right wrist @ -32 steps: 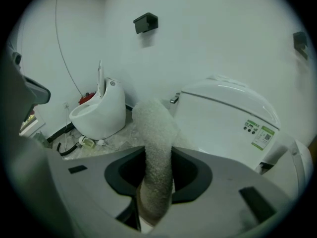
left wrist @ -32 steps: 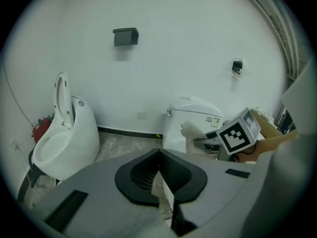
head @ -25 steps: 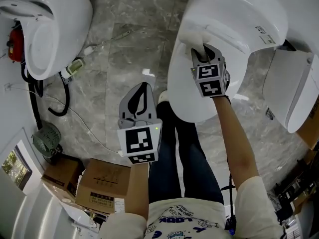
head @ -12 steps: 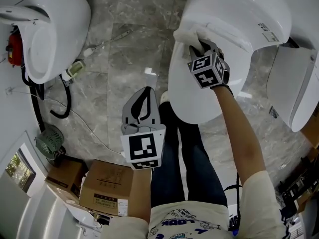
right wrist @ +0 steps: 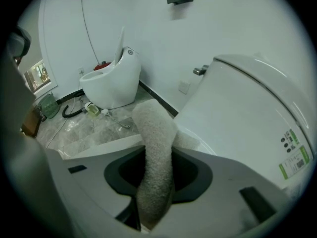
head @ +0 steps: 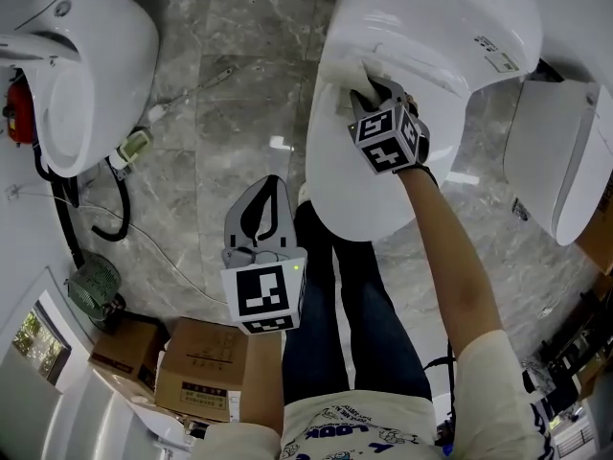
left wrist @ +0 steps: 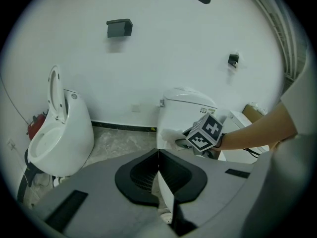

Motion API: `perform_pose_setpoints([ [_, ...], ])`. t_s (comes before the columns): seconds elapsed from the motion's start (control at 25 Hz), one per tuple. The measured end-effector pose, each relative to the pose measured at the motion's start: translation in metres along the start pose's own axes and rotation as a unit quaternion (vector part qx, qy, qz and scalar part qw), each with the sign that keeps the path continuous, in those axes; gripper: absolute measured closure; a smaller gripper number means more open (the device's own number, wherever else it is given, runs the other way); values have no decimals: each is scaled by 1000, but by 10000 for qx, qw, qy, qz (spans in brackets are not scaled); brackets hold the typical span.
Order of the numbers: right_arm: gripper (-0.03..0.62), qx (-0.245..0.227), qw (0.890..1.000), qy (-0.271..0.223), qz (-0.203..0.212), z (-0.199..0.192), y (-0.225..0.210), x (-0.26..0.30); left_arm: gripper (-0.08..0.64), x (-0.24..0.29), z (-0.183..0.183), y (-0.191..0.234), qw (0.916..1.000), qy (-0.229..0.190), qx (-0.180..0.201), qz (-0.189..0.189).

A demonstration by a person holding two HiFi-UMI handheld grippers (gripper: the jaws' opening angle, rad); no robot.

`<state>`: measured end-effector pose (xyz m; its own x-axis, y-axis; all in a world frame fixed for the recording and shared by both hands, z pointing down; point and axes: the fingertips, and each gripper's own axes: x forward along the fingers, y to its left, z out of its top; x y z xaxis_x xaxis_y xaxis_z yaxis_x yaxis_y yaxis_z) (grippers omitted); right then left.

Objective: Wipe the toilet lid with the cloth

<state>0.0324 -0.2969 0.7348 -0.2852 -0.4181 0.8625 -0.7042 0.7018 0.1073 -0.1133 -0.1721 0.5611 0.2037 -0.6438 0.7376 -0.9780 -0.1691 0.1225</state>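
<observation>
- The right gripper (head: 374, 99) is clamped on the white cloth (right wrist: 154, 148), which lies against the toilet lid (head: 335, 185) at the lid's 12 o'clock end.
- The left gripper (head: 261, 199) has its jaws closed together with nothing between them. It hangs over the marble floor (head: 230, 84) at the lid's 8 o'clock.
- In the head view, a second toilet (head: 81, 75) stands at 10 o'clock.

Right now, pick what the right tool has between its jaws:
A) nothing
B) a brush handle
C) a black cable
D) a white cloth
D: in the right gripper view, the right tool is shut on a white cloth that sticks out past its jaws.
</observation>
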Motion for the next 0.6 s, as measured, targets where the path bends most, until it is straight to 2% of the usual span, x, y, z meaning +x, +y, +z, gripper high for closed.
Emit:
perform_pose_setpoints([
  [0.6,471,597,9977,60,-300,-76,-52,-43,555,1,2,-30,9995,16,296,-141],
])
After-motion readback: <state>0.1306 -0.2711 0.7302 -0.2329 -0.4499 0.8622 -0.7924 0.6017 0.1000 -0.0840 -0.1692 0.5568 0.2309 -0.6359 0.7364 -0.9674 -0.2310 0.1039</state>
